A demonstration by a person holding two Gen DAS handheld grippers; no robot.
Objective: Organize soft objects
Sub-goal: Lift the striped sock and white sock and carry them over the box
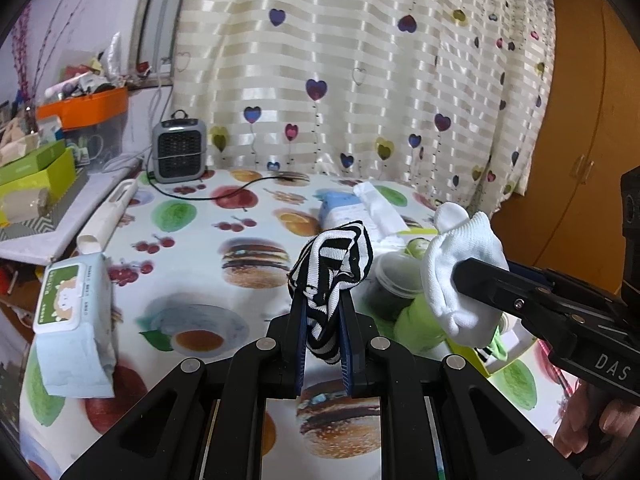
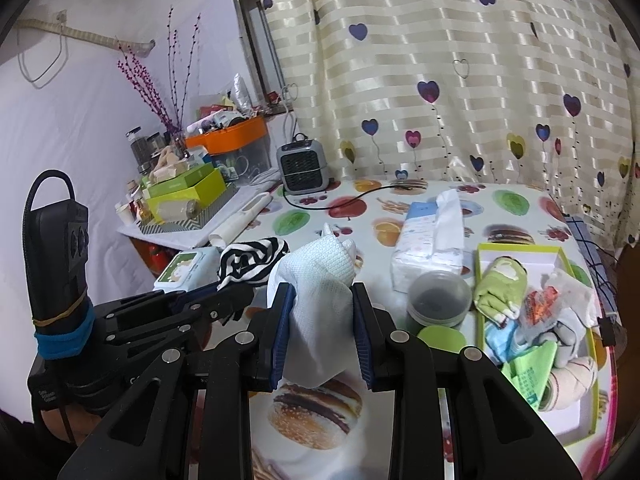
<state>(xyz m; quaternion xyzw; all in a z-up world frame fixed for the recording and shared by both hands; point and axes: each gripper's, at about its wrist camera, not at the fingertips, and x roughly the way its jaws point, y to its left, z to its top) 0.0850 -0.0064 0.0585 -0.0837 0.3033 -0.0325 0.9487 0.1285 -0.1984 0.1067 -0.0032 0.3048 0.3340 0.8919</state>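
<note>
Your left gripper [image 1: 324, 312] is clamped shut on a black-and-white striped sock [image 1: 332, 264], which is bunched between the blue pads and carried clear of the counter [image 1: 192, 220]. Your right gripper [image 2: 320, 316] is closed on a white sock [image 2: 320, 276], the fabric wadded thick between its pads, also held in the air. The two grippers sit side by side, close but apart, above the near middle of the counter, striped sock to the left of the white one. Both holds look deep enough that neither sock should slip; the loose ends hang free, which I judge suits dropping rather than folding. The likely destination is the green-rimmed box [image 2: 520, 247] at the near right, which already holds a green sock [image 2: 500, 284] and other soft items. Note the lidded dark jar [image 2: 438, 300] and tissue pack [image 2: 428, 240] standing between the grippers and the box; I expect you will need to pass over them.
</note>
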